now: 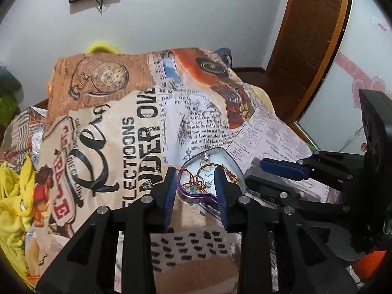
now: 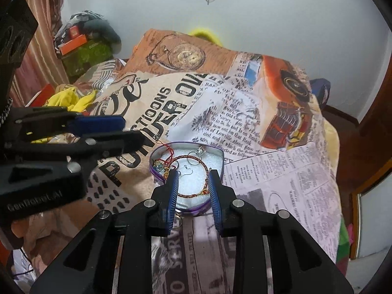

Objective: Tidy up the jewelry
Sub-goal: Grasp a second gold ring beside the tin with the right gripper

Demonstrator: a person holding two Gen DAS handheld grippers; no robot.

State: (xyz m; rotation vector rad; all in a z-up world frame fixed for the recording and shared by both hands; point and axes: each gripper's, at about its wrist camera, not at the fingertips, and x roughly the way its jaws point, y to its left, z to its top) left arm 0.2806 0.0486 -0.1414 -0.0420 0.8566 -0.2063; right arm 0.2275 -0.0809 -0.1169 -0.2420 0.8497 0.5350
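A heart-shaped purple tin [image 1: 196,197] with white padding lies on the printed blanket; it also shows in the right wrist view [image 2: 221,158]. Inside it are a red-gold cord bracelet [image 2: 193,158], rings, earrings and a red thread. My left gripper [image 1: 197,175] is open, its blue-padded fingers on either side of the tin's near end, nothing between them. My right gripper [image 2: 193,178] is open just above the tin's near half, around the bracelet's lower arc without gripping it. Each gripper shows from the side in the other's view, the right [image 1: 254,171] and the left [image 2: 133,129].
The printed blanket [image 1: 137,127] covers a bed. Yellow cloth [image 1: 12,203] lies at the left. A small ring or clasp [image 2: 178,220] lies on the blanket just before the tin. A wooden door [image 1: 316,29] and a mirrored wardrobe [image 1: 355,78] stand at the right.
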